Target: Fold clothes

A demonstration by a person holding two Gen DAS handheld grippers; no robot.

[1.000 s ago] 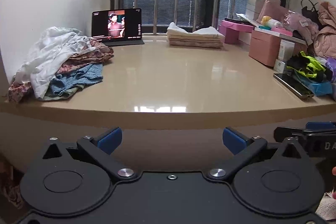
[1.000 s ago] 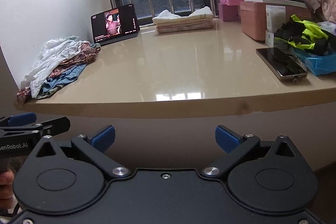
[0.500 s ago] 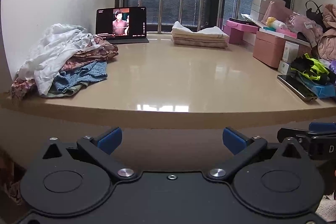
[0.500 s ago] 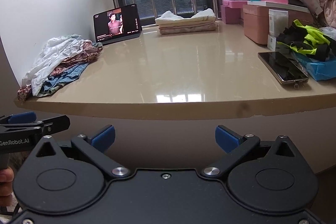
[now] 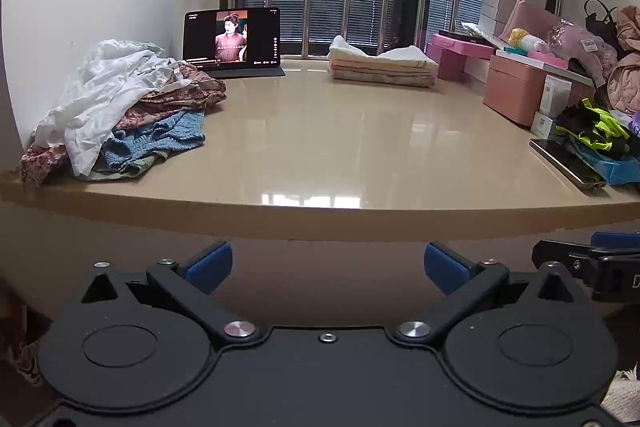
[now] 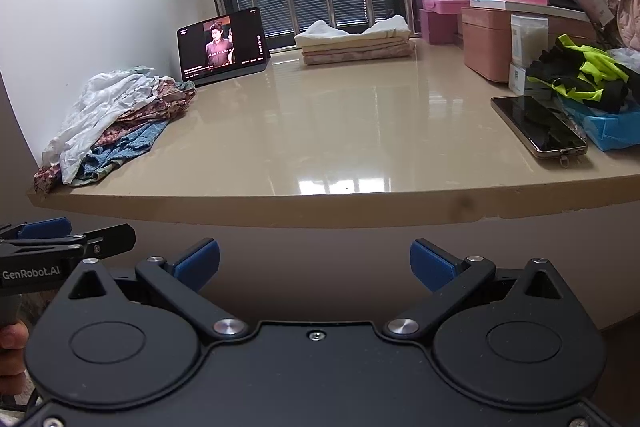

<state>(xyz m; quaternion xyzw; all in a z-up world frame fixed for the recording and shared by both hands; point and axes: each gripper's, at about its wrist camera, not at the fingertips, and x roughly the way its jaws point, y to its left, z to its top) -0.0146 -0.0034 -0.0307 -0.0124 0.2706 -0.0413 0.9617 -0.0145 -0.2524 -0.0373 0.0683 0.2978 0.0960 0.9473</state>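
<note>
Both grippers sit low, below the front edge of the table (image 5: 320, 223), side by side, nothing in either.

Your left gripper (image 5: 328, 263) has its blue pads spread wide, released. Your right gripper (image 6: 314, 261) is the same: pads apart, gripping nothing. In the right view you see the left gripper at the far left with a hand behind it; in the left view the right one pokes in at the far right.

The task's thing is the pile (image 5: 120, 111) of unfolded clothes: white garment on top, floral and blue knit under it. It sits on the table's left front corner, against the wall, hanging a little over the front edge. In the right view the pile (image 6: 112, 123) is also far left.

Key relation: the pile lies up, forward and left of both sets of fingers, and your left gripper is the nearer one. The pile's long axis runs from the front-left corner back toward the tablet (image 5: 232, 41), diagonal to your fingers.

The middle of the table is bare, so that looks like the folding spot. A folded stack (image 5: 382, 67) sits at the back by the window, well apart from the pile. Phone (image 6: 538, 127) and clutter are on the right, clear of the reach.

My judgement: lift and swing left first, left gripper leading, to take the top white garment.
</note>
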